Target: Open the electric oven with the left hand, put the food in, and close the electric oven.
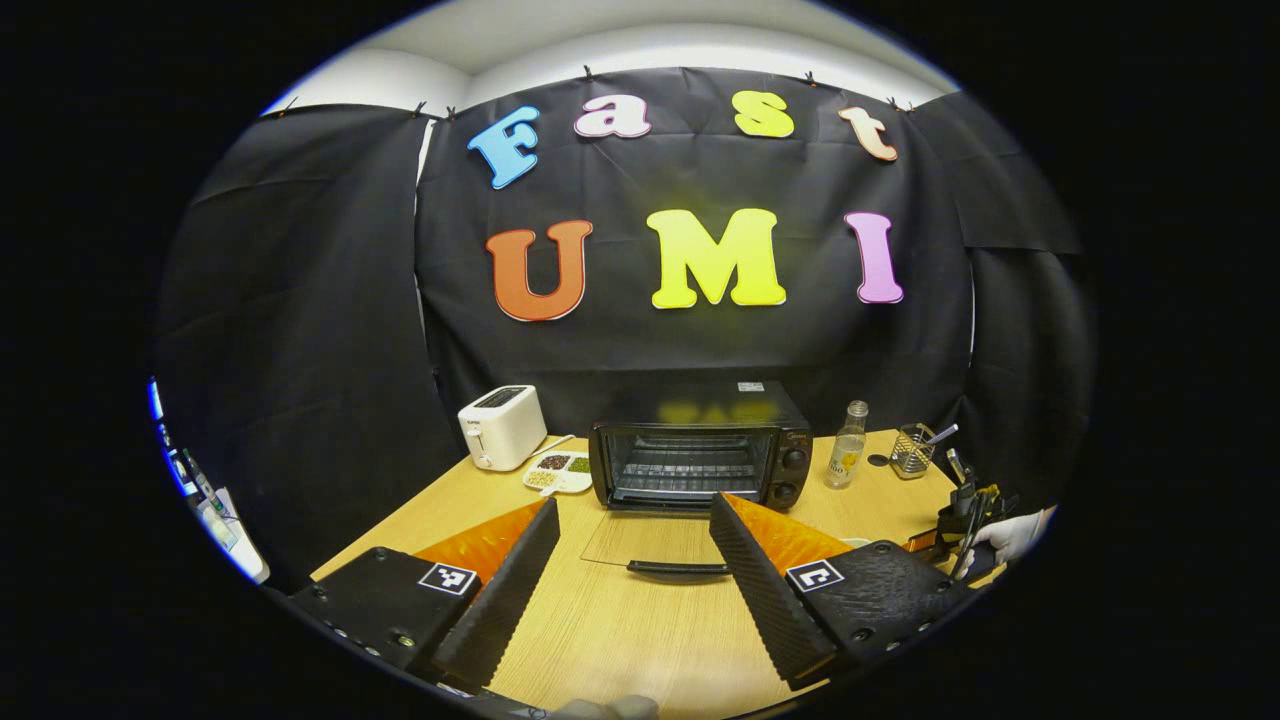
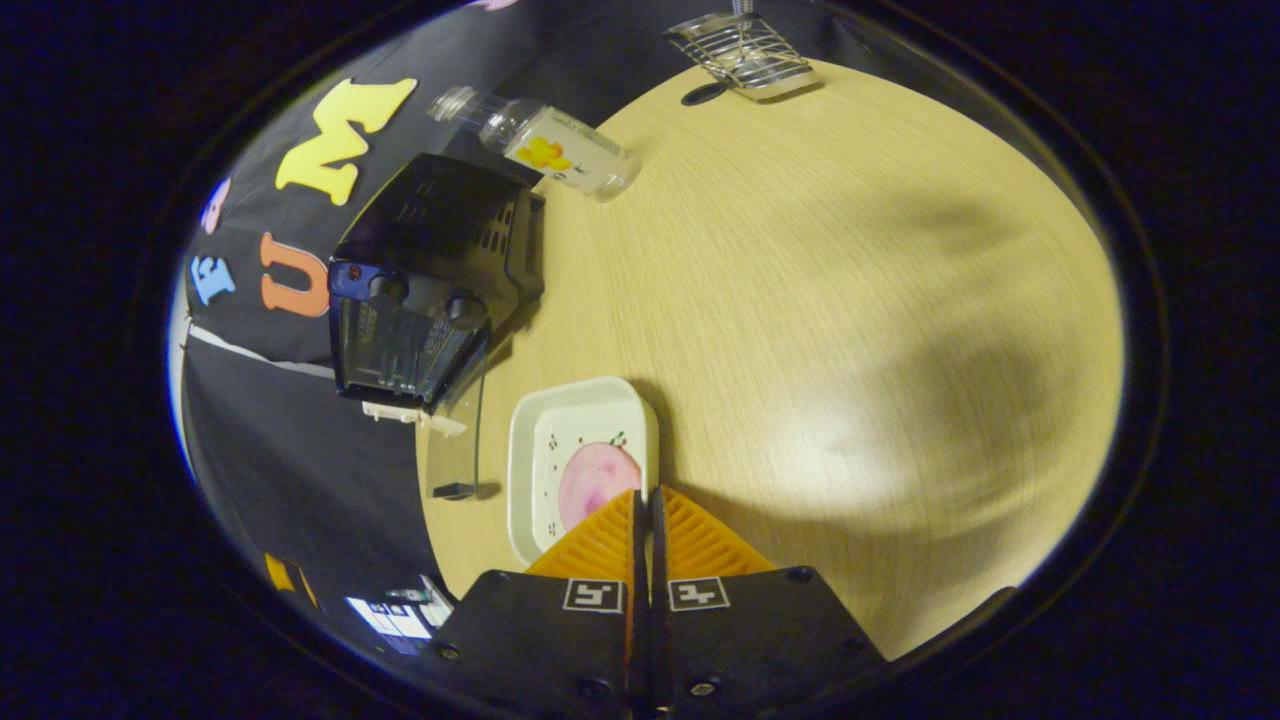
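The black electric oven (image 1: 690, 455) stands at the back of the wooden table with its glass door (image 1: 650, 538) folded flat and the handle (image 1: 678, 567) toward me. My left gripper (image 1: 636, 503) is open, a little in front of the handle, with nothing between its fingers. In the right gripper view the oven (image 2: 430, 290) lies to the upper left, its door (image 2: 455, 440) down. My right gripper (image 2: 648, 492) is shut on the rim of a white square plate (image 2: 530, 450) that carries a pink round piece of food (image 2: 595, 480). The right gripper (image 1: 965, 510) and a gloved hand (image 1: 1015, 535) show at the table's right edge.
A white toaster (image 1: 500, 425) and a sectioned dish of beans (image 1: 560, 470) stand left of the oven. A clear bottle (image 1: 848, 445) and a wire holder (image 1: 912, 450) stand to its right. Bare table (image 2: 850, 300) stretches right of the plate.
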The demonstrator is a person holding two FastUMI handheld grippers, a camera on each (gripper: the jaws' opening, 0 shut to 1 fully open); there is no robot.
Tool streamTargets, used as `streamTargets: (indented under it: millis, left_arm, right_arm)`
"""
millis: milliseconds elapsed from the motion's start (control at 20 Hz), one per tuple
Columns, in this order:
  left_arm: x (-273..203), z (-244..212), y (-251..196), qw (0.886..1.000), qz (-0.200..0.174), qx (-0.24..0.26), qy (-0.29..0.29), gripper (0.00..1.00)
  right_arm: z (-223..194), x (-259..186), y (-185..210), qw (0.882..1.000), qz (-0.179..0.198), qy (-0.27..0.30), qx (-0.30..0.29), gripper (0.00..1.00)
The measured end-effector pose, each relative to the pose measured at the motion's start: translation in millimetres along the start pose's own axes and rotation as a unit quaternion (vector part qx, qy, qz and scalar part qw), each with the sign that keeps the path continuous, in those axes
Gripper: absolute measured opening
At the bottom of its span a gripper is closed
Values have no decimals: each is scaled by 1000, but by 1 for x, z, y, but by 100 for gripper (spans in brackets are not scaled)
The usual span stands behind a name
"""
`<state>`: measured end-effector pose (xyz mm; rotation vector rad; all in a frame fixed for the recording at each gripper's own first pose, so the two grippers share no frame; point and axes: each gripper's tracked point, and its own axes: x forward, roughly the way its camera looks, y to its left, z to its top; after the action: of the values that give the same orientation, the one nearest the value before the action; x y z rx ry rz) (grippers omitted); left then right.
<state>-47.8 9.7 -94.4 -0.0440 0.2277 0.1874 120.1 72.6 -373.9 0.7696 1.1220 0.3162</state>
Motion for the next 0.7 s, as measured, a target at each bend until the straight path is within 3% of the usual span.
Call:
streamTargets:
  millis: [300, 350, 500, 700]
  left_arm:
    - [-4, 0, -1, 1000, -1, 1, -1, 96]
    - [-5, 1, 0, 1000, -4, 1, -3, 97]
    - [-6, 3, 5, 1000, -15, 6, -6, 97]
    - [-9, 5, 21, 999, -28, 15, -5, 97]
  right_arm:
    - [7, -34, 26, 998, 23, -46, 24, 4]
    - [8, -40, 35, 997, 28, -59, 28, 0]
    - [4, -53, 69, 994, 47, -93, 39, 4]
    - [-12, -46, 116, 984, 73, -135, 93, 0]
